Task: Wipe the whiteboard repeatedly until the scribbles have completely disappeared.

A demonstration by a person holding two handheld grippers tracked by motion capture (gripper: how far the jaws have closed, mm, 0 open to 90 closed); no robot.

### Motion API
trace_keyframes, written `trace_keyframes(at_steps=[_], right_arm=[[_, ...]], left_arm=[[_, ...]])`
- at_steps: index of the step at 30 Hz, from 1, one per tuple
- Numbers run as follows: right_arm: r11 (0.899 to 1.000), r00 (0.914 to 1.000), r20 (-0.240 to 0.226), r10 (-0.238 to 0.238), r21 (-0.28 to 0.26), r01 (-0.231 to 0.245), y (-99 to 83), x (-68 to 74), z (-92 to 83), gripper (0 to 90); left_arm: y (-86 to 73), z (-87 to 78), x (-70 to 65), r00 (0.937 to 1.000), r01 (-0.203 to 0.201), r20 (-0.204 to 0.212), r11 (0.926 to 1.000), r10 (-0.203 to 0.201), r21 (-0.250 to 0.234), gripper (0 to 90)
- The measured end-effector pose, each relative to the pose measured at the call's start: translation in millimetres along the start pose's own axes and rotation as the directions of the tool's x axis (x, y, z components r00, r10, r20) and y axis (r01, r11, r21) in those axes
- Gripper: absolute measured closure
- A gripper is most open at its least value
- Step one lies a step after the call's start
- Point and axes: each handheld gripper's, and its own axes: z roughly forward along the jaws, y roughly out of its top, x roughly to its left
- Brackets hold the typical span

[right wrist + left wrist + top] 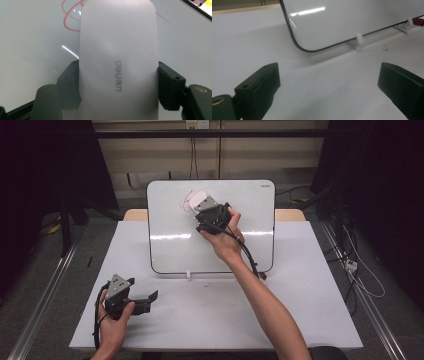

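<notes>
The right tongs (117,82) are clamped on a white board eraser (118,50), one black jaw pressed against each long side of it, so the opening is only as wide as the eraser itself. In the right gripper view the eraser's smooth pale back faces the camera and bears a grey printed brand word. Its far end lies against the whiteboard (170,235), just beside a red looping scribble (68,21) drawn there. From the high view the right tongs (204,205) sit at the upper middle of the whiteboard, which stands propped and tilted back on the white surface (310,285), resting in small white clips (357,41) along its lower edge. The left tongs (150,299) rest low on the surface near the front left corner, well apart from the whiteboard. Their jaws stand wide apart with nothing between them, bare surface showing through the gap (328,85)
</notes>
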Motion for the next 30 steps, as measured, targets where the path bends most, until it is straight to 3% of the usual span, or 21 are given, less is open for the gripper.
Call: trace_keyframes(at_steps=[11,30], right_arm=[[0.998,0.9980,-0.028,-0.056,-0.006,0.056,5.9,31.0,4.9,31.5],[0.998,0.9973,-0.034,-0.066,-0.001,0.066,10.7,37.6,7.2,31.5]], left_arm=[[-0.1,-0.6,0.4,1.0000,0.002,0.002,1.0000,-0.002,-0.002,4.2],[-0.2,0.9,-0.4,1.0000,-0.002,0.003,1.0000,0.002,0.003,4.3]])
